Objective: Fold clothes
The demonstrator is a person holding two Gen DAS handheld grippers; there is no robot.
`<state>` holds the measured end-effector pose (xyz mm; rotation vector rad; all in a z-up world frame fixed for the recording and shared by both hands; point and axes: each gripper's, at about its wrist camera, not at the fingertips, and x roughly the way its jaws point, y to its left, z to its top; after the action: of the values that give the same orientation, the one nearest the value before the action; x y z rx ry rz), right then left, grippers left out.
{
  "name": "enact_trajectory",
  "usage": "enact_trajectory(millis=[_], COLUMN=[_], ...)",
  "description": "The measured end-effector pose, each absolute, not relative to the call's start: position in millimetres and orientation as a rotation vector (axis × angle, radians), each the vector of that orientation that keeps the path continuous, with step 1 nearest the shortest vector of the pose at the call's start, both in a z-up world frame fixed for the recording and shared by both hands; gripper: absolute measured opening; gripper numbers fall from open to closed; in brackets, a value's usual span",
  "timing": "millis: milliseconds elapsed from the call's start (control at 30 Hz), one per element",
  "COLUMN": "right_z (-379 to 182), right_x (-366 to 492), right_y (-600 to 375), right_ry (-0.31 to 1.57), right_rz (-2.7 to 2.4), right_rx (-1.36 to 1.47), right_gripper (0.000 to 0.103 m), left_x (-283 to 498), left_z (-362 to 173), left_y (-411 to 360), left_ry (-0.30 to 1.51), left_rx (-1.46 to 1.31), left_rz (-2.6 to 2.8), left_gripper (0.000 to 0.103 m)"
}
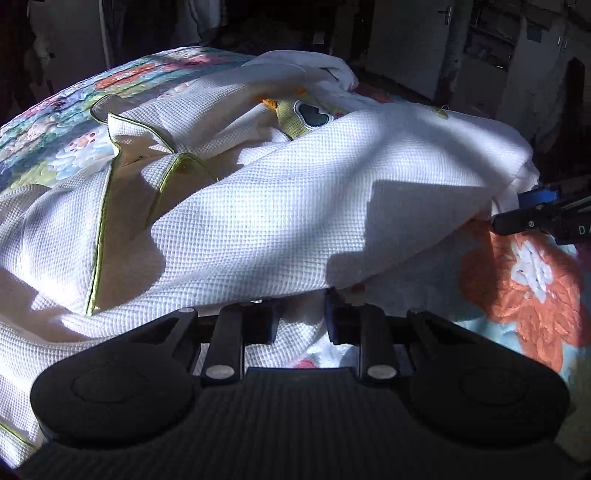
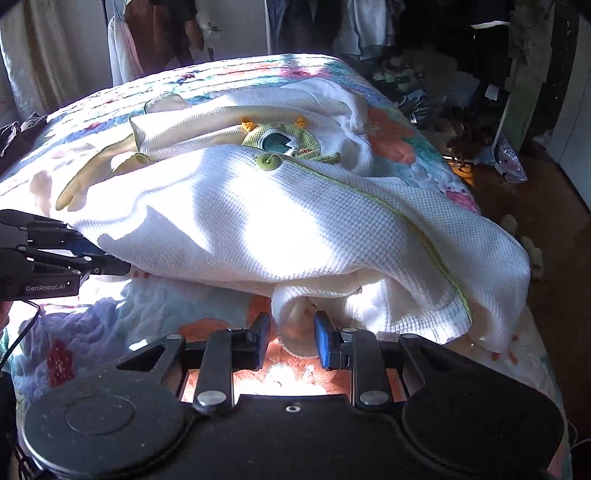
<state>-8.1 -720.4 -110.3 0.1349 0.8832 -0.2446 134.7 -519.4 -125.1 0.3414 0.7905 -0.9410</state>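
Observation:
A white waffle-knit garment point(image 1: 277, 221) with green piping lies crumpled on a floral quilt point(image 1: 517, 288). Its near hem bunches between the fingers of my left gripper point(image 1: 300, 325), which is shut on it. At the right edge of the left wrist view, my right gripper point(image 1: 506, 214) pinches the garment's lifted corner. In the right wrist view, a rolled fold of the garment point(image 2: 258, 221) sits pressed between the pads of my right gripper point(image 2: 291, 336). My left gripper point(image 2: 110, 258) reaches under the hem from the left. A green button point(image 2: 268, 161) and a frog patch point(image 2: 284, 142) show near the garment's middle.
The quilt point(image 2: 92, 332) covers a bed that drops off at the right, above a brown floor point(image 2: 554, 221). Loose clutter point(image 2: 480, 122) lies on the floor there. Clothes hang on a rail point(image 2: 166, 33) behind the bed. Strong sunlight and hard shadows cross the fabric.

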Motion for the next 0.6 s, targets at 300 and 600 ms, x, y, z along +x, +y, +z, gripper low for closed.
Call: enact_trajectory(millis=[300,600], right_z=[-88.4,-9.8], right_x=[-36.9,-89.8], right_y=[-734.2,-706.0], right_ry=[0.772,0.716], right_rz=[-0.039,0.216], right_rx=[0.286,0.447], right_gripper=[0.004,0.004], left_x=[118.0,88.5], left_z=[-88.3,-15.7], left_y=[-502.6,-442.4], left_ry=[0.665,0.568], left_rx=[0.366,0.338], left_rz=[-0.933,-0.928], left_gripper=[0.004,0.004])
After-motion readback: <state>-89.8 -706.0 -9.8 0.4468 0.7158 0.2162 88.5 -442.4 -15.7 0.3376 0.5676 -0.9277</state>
